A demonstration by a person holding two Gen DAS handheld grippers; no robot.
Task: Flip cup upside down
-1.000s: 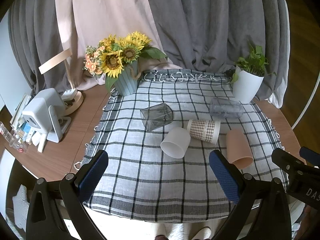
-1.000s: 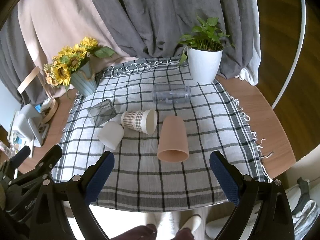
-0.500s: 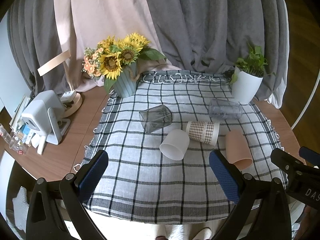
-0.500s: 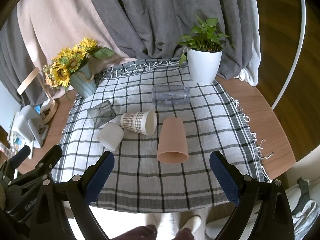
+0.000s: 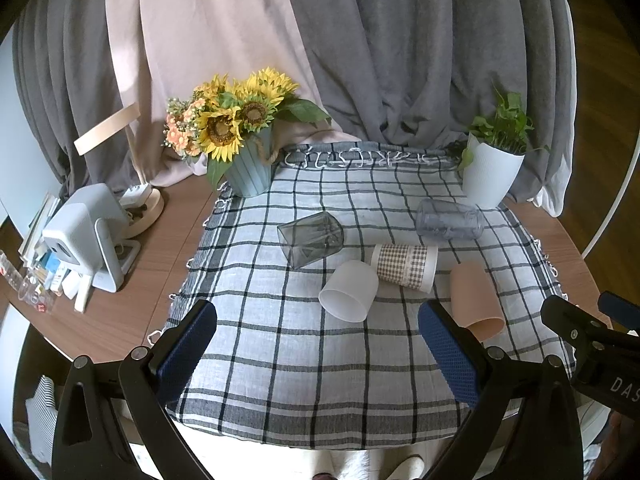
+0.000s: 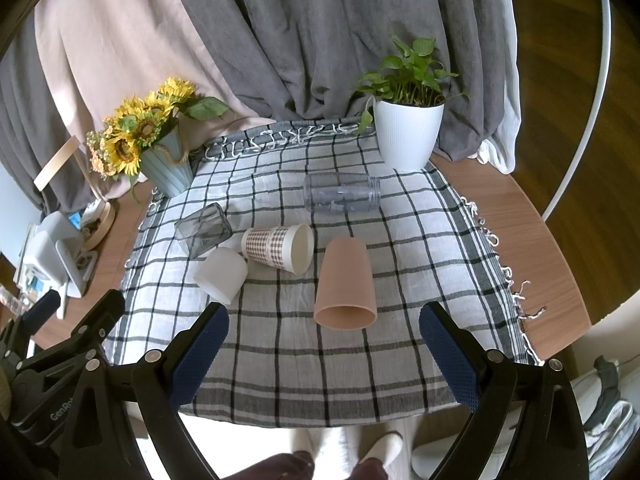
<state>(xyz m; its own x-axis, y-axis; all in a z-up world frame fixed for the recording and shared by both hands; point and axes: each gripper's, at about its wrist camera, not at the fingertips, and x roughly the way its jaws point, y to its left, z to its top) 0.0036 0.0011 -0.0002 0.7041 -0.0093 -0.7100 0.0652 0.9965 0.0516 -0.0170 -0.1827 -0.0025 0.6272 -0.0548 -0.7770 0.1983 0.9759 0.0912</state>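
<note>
Right wrist view: we see a round wooden table [image 6: 532, 240] with grey and beige curtains [image 6: 280, 40] hanging behind it.
Cloth: we find a black-and-white checked cloth [image 6: 360, 368] covering the middle of the table, its fringe at the far and right edges.
White pot: we note a green plant in a ribbed white pot [image 6: 408, 136] standing upright at the far right corner of the cloth.
Sunflowers: we see them in a pale blue vase [image 6: 168, 168] at the far left corner.
Left gripper: our left gripper [image 5: 316, 344] hangs over the near edge of the cloth, blue pads spread wide, nothing between them.
Right gripper: our right gripper [image 6: 322, 344] is likewise spread wide and empty, and the peach cup lies just beyond the gap between its fingers.
Peach cup: we see the peach cup [image 6: 346, 284] on its side near the middle of the cloth, mouth towards us.
Clear jar: a clear ribbed jar [image 6: 340, 193] lies on its side beyond it, near the white pot.
Checked paper cup: we find a checked paper cup [image 6: 280, 247] on its side just left of the peach cup, mouth to the right.
Smoky glass: a grey square glass [image 6: 204, 229] lies tipped over, further left.
White cup: a frosted white cup [image 6: 222, 274] lies on its side, close against the checked paper cup's base.
Left edge: in the left wrist view we see a small white device [image 5: 86, 236] and oddments on bare wood.
</note>
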